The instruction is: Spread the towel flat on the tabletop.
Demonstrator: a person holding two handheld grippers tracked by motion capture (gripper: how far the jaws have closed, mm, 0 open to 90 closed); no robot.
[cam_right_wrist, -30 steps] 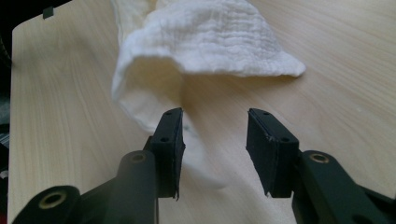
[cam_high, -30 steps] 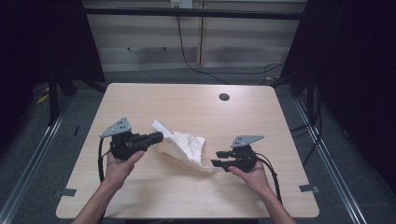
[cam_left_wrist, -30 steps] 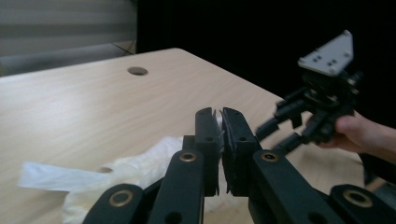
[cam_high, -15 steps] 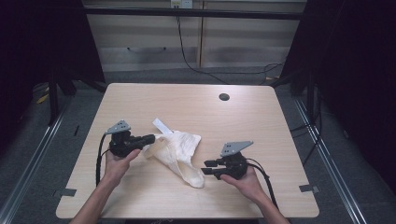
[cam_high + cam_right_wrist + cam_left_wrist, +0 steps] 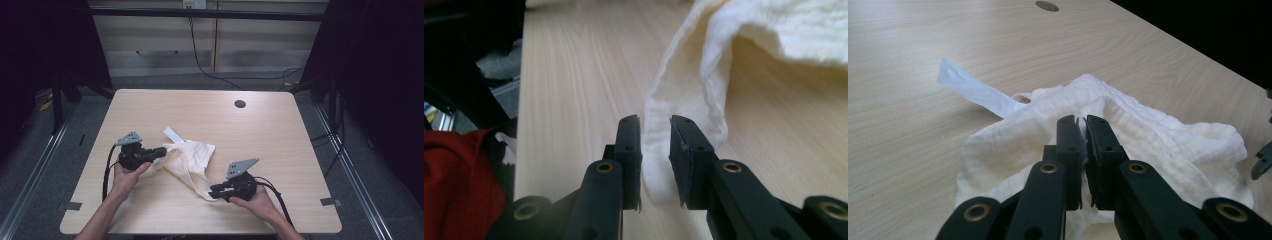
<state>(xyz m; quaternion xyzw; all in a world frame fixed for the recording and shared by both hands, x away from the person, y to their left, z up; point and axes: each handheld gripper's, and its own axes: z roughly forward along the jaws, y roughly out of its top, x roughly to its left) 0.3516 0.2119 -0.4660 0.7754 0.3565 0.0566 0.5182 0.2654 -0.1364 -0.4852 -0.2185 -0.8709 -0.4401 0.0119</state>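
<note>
since a second ago both your hands have sunk toward the desk (image 5: 280, 130) and the white muslin cloth (image 5: 192, 162) now lies slack on it between them. your left gripper (image 5: 1082, 131) is clenched on the cloth's bunched edge. your right gripper (image 5: 655, 131) has just been closing, its fingers (image 5: 630, 145) straddling the cloth's trailing corner, not yet pressing. risk: pull before they bite and the thin corner slips free.

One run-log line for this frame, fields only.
left hand-held gripper: shut on cloth | right hand-held gripper: jaws just closing around cloth end | table: cloth resting
</note>
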